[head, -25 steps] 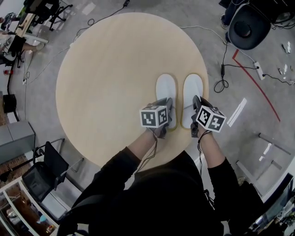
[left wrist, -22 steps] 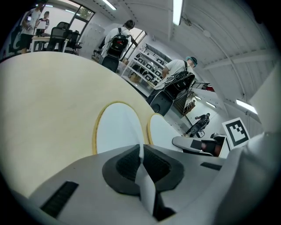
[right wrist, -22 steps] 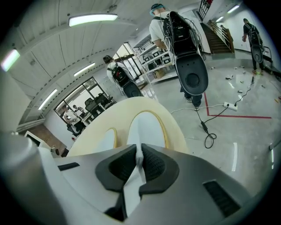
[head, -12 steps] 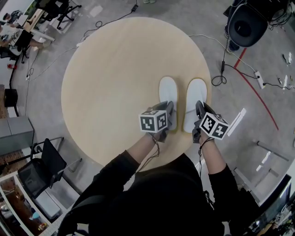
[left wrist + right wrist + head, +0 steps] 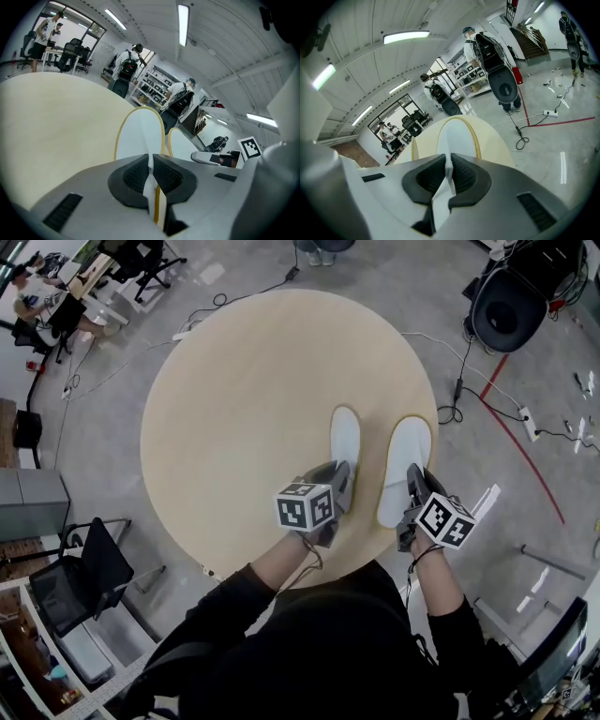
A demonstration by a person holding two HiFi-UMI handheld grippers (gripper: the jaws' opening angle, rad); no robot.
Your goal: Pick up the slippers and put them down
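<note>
Two white slippers with yellow-edged soles hang over the near right part of the round wooden table [image 5: 234, 399]. My left gripper [image 5: 338, 486] is shut on the heel edge of the left slipper [image 5: 345, 439]. My right gripper [image 5: 413, 487] is shut on the heel edge of the right slipper [image 5: 406, 468]. In the left gripper view the held slipper [image 5: 140, 133] sticks out ahead of the left gripper [image 5: 151, 165], with the other slipper [image 5: 182, 144] beside it. In the right gripper view the white slipper [image 5: 457, 133] juts forward from the right gripper [image 5: 449, 167], its fabric pinched between the pads.
A black office chair [image 5: 507, 302] stands on the floor at the far right, with cables [image 5: 457, 390] and a red floor line [image 5: 525, 442] near it. Another chair [image 5: 80, 579] is at the near left. People sit at desks [image 5: 42, 296] far left.
Both grippers have risen with the slippers in them and come nearer to the table's near edge. The slippers' heels have left the tabletop.
</note>
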